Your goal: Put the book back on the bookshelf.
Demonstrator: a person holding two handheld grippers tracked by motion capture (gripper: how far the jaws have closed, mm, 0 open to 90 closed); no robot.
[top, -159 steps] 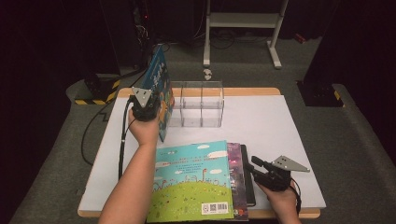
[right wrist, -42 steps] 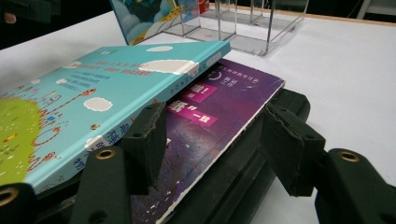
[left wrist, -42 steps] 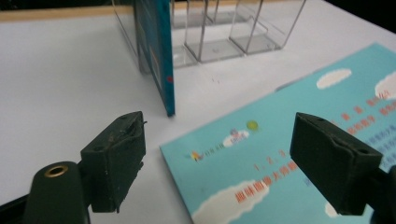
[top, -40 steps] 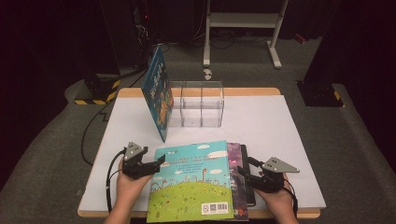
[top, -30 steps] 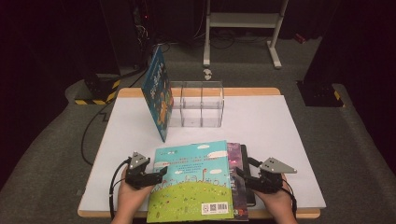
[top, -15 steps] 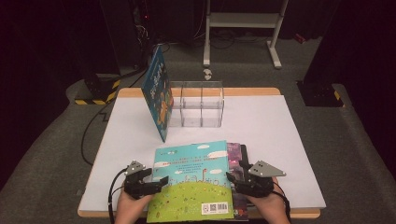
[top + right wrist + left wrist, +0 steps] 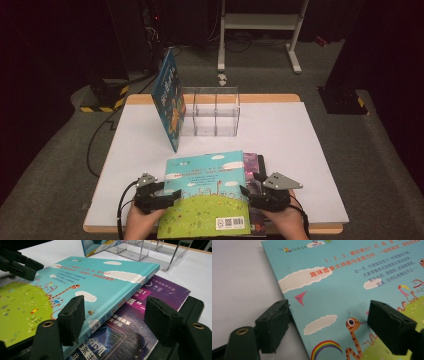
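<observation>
So from the high view, the picture book [image 7: 207,192] lies flat at the near edge of the table [image 7: 280,130], on top of a darker purple book [image 7: 254,165] that sticks out to its right. The left gripper [image 7: 170,196] sits at its left edge, the right gripper [image 7: 246,192] at its right edge, so the book lies between the two, long sides facing the hands. Farther back a clear acrylic organizer [image 7: 212,112] has another blue book [image 7: 169,100] leaning on its left end; plenty of bare table in between.

Left gripper view: jaws wide, having just closed a little, straddling the book's left edge; one jaw is on the white table, the other over the cover near the snake drawing [image 7: 352,336]. Pads aren't pressing anything.

Right gripper view: jaws fairly wide, nothing clamped. The picture book's spine [image 7: 117,302] runs away between them, one jaw over the cover, the other over the purple book [image 7: 140,322]. I'd guess both sides need to close on the edges next.
</observation>
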